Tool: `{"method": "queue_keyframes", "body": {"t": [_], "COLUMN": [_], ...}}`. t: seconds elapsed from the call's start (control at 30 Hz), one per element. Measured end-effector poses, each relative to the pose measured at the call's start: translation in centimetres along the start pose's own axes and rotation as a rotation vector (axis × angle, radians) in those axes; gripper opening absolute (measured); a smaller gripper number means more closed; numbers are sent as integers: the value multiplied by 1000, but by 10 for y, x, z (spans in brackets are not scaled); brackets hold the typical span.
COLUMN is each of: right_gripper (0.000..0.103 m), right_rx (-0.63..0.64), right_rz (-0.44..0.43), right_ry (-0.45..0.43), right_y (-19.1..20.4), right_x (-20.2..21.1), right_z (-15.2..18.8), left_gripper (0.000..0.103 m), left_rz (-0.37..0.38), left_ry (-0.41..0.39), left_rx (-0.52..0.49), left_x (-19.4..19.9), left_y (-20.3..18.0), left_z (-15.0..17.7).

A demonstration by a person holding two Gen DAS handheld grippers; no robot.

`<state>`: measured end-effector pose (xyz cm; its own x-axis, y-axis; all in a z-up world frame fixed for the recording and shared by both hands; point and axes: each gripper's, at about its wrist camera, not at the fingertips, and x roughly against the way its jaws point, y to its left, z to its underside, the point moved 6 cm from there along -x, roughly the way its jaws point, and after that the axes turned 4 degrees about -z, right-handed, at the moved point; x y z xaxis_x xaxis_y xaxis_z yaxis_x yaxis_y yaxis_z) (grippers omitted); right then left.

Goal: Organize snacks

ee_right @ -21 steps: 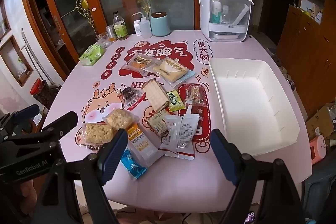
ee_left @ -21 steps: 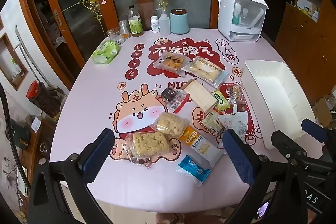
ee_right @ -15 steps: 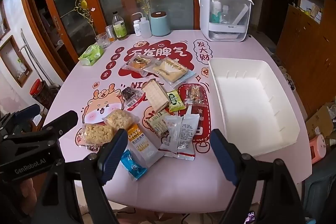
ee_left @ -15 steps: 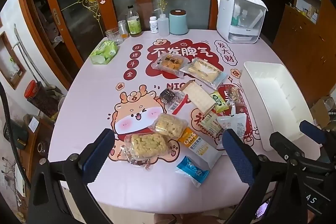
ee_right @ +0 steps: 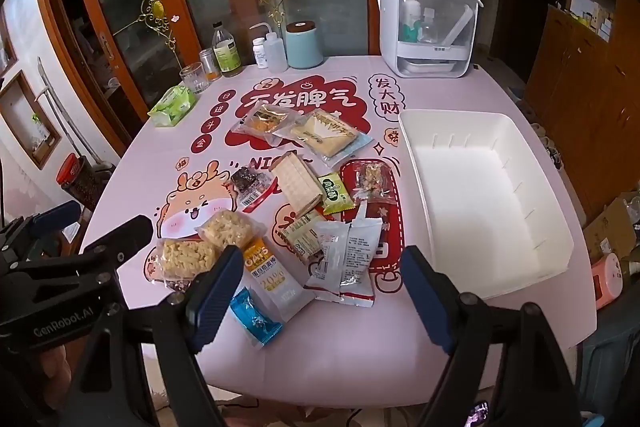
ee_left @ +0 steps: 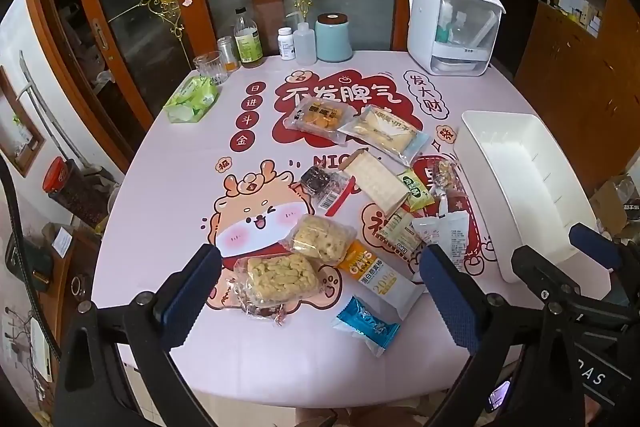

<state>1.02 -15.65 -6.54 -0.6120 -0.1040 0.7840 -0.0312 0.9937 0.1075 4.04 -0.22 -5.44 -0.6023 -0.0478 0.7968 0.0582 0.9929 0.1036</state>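
Observation:
Several wrapped snacks lie in the middle of the pink table [ee_left: 168, 195]: two puffed rice cakes [ee_left: 282, 277], an OATS bar [ee_left: 376, 277], a small blue packet [ee_left: 366, 325], a wafer pack [ee_left: 374, 183], white sachets [ee_right: 352, 251] and a green packet [ee_right: 336, 193]. An empty white bin [ee_right: 476, 203] stands at the right. My left gripper [ee_left: 320, 299] is open and empty, above the near table edge by the rice cakes. My right gripper [ee_right: 320, 301] is open and empty, above the near edge by the blue packet [ee_right: 254, 315].
Along the far edge stand a white dispenser box [ee_left: 452, 31], a teal canister [ee_left: 333, 37], bottles [ee_left: 248, 39], a glass [ee_left: 208, 67] and a green tissue pack [ee_left: 192, 99]. Glass doors rise behind the table. Wooden cabinets [ee_right: 592, 75] stand at the right.
The left gripper's view has drifted slightly, so the table sits a little further left and lower. The right gripper has hardly moved. Both stay open.

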Motion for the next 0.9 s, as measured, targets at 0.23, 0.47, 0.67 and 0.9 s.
{"method": "queue_keyframes", "body": {"t": [0.23,0.47,0.67,0.9], "right_gripper": [82,82,82,82], "right_rx": [0,-2,-1,4], "right_rz": [0,-2,-5,-17], "right_ry": [1,3,3,2], "right_y": [1,2,-4,1], "right_x": [-2,2,-4,5], "right_z": [-1,0,0,6], "left_gripper": [97,97,97,97], "left_rz": [1,2,2,-2], "left_ry": [2,6,7,11], "left_rx": [1,0,2,7], "left_x": [0,-1,-2,-4], "left_y": [0,1,1,2], "left_z": [-1,-1,2,14]}}
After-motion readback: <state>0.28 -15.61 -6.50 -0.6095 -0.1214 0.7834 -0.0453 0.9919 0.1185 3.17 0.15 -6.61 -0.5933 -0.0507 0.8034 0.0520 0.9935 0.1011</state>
